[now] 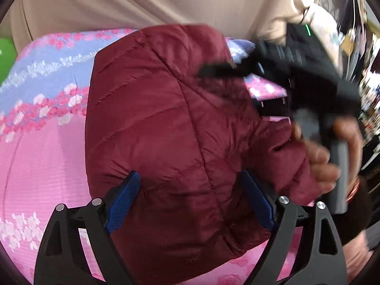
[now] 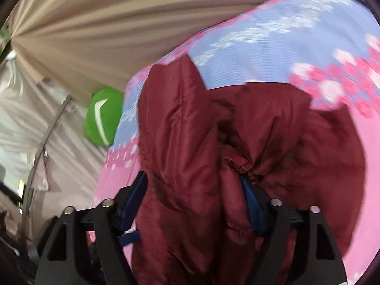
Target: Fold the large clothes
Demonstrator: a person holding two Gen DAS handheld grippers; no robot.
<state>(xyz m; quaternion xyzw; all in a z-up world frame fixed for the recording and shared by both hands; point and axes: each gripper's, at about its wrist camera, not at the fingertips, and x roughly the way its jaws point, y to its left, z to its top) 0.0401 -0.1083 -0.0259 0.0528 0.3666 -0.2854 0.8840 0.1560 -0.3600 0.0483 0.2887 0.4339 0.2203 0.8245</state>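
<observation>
A maroon quilted puffer jacket (image 1: 166, 130) lies bunched on a pink and blue floral bedsheet (image 1: 42, 147). My left gripper (image 1: 190, 199) has its blue-padded fingers (image 1: 123, 204) wide apart with a thick fold of the jacket between them. The right gripper (image 1: 308, 71) shows blurred at the jacket's far right, held by a hand. In the right wrist view, my right gripper (image 2: 192, 201) also has bunched jacket (image 2: 261, 130) between its parted fingers (image 2: 251, 204), near an elastic cuff.
A beige curtain (image 1: 154, 0) hangs behind the bed. A green cushion (image 2: 102, 116) sits at the bed's far corner. A metal pole (image 2: 40, 147) and pale drapes stand beside the bed. Cluttered shelves show at right in the left wrist view.
</observation>
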